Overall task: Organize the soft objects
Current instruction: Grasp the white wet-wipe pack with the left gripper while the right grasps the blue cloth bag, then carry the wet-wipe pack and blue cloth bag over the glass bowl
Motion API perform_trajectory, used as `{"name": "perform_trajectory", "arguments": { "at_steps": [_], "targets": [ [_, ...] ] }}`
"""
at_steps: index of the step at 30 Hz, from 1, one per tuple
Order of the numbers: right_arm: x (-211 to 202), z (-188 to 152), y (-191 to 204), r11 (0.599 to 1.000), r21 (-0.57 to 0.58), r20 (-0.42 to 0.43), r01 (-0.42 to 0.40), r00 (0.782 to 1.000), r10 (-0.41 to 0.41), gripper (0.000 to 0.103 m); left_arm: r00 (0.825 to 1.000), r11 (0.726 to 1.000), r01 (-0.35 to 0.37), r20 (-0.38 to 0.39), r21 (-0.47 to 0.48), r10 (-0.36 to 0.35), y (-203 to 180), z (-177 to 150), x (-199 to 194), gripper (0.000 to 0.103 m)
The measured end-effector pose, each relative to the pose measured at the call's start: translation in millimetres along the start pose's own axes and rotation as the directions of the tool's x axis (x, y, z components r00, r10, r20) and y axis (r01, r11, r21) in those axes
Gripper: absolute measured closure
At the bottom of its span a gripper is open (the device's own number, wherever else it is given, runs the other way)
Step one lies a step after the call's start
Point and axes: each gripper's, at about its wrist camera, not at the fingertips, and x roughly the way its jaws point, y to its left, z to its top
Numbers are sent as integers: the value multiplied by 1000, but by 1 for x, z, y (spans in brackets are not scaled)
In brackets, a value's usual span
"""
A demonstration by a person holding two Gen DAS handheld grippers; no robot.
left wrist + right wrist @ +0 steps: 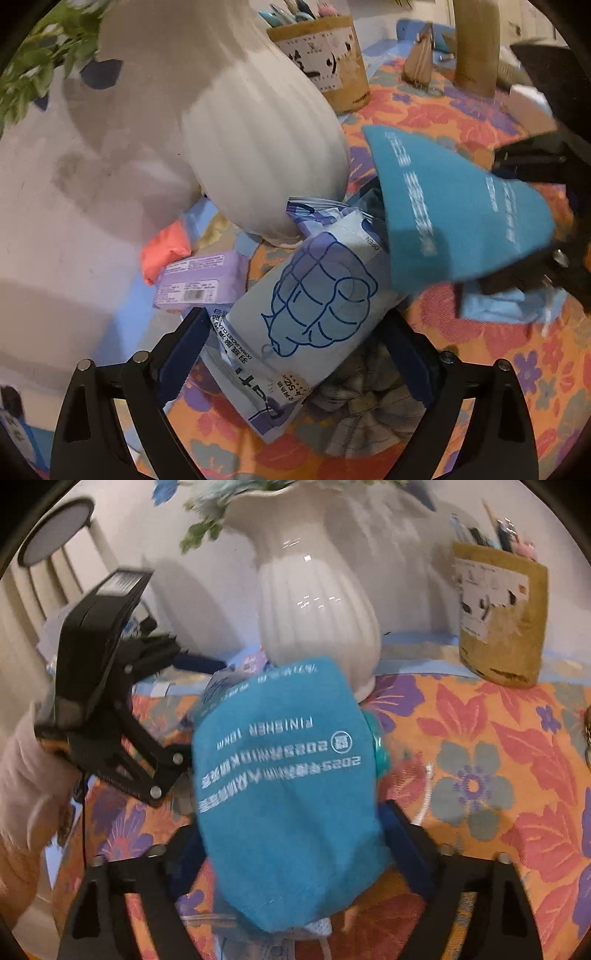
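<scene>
My left gripper [295, 354] is shut on a pale blue wipes pack [310, 306] printed with a dark blue jacket drawing, held tilted above the flowered tablecloth [517, 350]. My right gripper [291, 834] is shut on a teal cloth [284, 786] with white lettering, which drapes over its fingers. That cloth [454, 210] and the right gripper [546, 221] show at the right of the left wrist view. The left gripper [110, 686] shows at the left of the right wrist view. A grey plaid scrunchie [365, 410] lies under the pack. A purple pack [199, 280] and a coral cloth [166, 251] lie by the vase.
A white ribbed vase [317, 616] [258, 140] with greenery stands at the back against the wall. A tan pen holder [502, 616] [325, 59] stands to its right. A light blue cloth [506, 302] lies under the right gripper.
</scene>
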Motion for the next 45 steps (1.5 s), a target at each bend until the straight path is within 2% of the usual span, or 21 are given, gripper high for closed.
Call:
{"name": "perform_trajectory", "arguments": {
  "at_steps": [1,3,5,8,12,14,17,19,26,30,31,33,34,37,38,40,45],
  "targets": [
    [-2,-1,-5,999,24,10,-26,1000,25,39,1000,1000,17,18,-20,-17,0,-2,-3,16],
    [-6,-2,-13,996,61,21,-58,998,57,45,999,998,16,38,-56,-14,0,-1,-7,27],
    [-12,-4,-20,992,95,47,-88,995,84,50,999,996,21,50,-90,-17,-1,-2,-14,33],
    [-26,-7,-28,985,114,105,-131,987,120,51,998,988,5,58,-157,4,-4,-6,-22,39],
    [-45,-11,-43,971,163,198,-174,970,140,51,998,963,8,57,-270,8,2,-11,-26,40],
    [-50,-14,-55,949,214,228,-230,957,180,51,999,944,3,48,-331,14,9,-16,-32,40],
    [-50,-12,-59,936,267,242,-228,956,164,51,998,915,-31,30,-402,47,18,-24,-45,40],
    [-51,-13,-60,936,268,251,-229,954,162,51,998,888,-28,37,-460,51,20,-29,-55,40],
    [-50,-14,-34,974,194,202,-119,976,79,51,997,753,-70,-18,-655,77,24,-53,-81,39],
    [-57,-17,-28,977,212,110,-5,994,-19,51,999,679,19,41,-734,16,10,-59,-84,38],
    [-61,-19,-29,976,217,78,35,996,-53,51,999,673,28,45,-739,8,1,-58,-83,38],
    [-65,-22,-29,971,220,5,89,996,-92,51,999,688,5,36,-726,30,-19,-52,-81,38],
    [-68,-25,-29,973,211,-8,93,996,-94,50,999,691,3,36,-723,33,-25,-51,-80,38],
    [-78,-29,-27,972,189,-25,142,990,-140,29,998,665,57,63,-745,-15,-43,-49,-72,38],
    [-82,-32,-29,971,189,-19,148,989,-147,20,998,663,62,65,-746,-20,-48,-48,-72,38],
    [-86,-36,-34,970,202,-13,137,990,-137,12,998,664,63,62,-745,-26,-58,-47,-70,38],
    [-90,-45,-40,974,211,-17,77,997,-75,12,997,654,74,74,-753,-27,-69,-46,-75,38]
  ]
}}
